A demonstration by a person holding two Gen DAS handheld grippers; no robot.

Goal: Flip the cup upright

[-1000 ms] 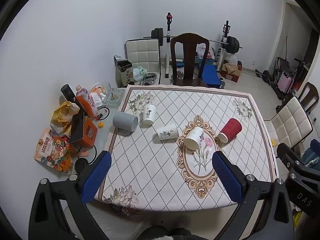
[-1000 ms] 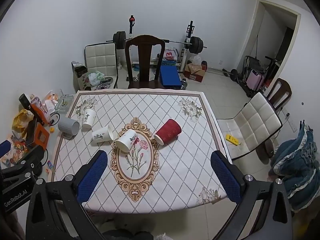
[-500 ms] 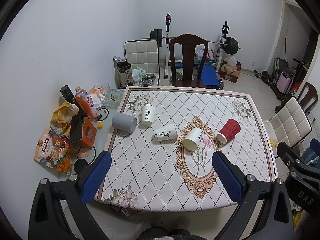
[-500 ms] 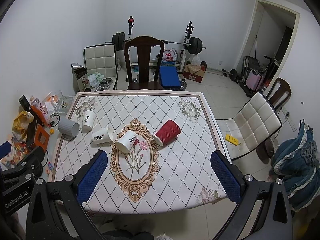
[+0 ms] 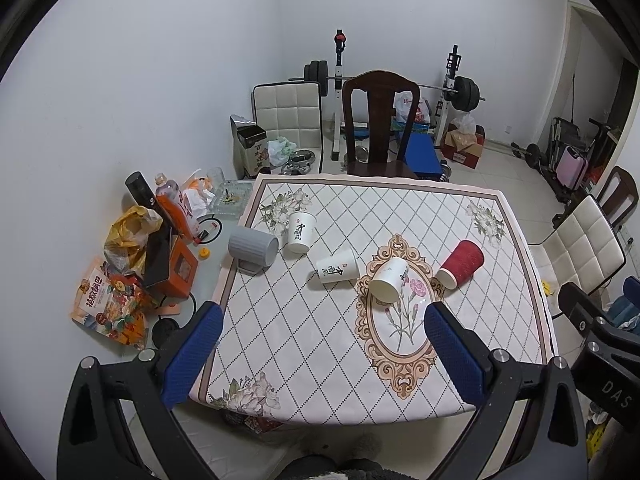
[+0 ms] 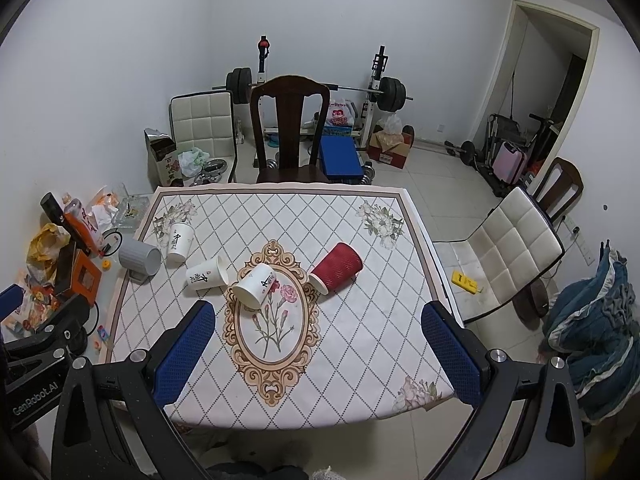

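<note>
Right wrist: quilted tablecloth (image 6: 352, 332), barbell rack (image 6: 316, 88) behind.

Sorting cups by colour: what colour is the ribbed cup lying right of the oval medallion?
Red, with a white inside; the ribbed cup shows best in the right wrist view.

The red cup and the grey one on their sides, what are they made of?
The red cup looks like matte paper: its wall is finely ribbed, like a corrugated sleeve, with a white rim. The grey cup seems thicker, perhaps plastic or silicone, with vertical ridges and a dull finish; the pictures leave that open.
</note>
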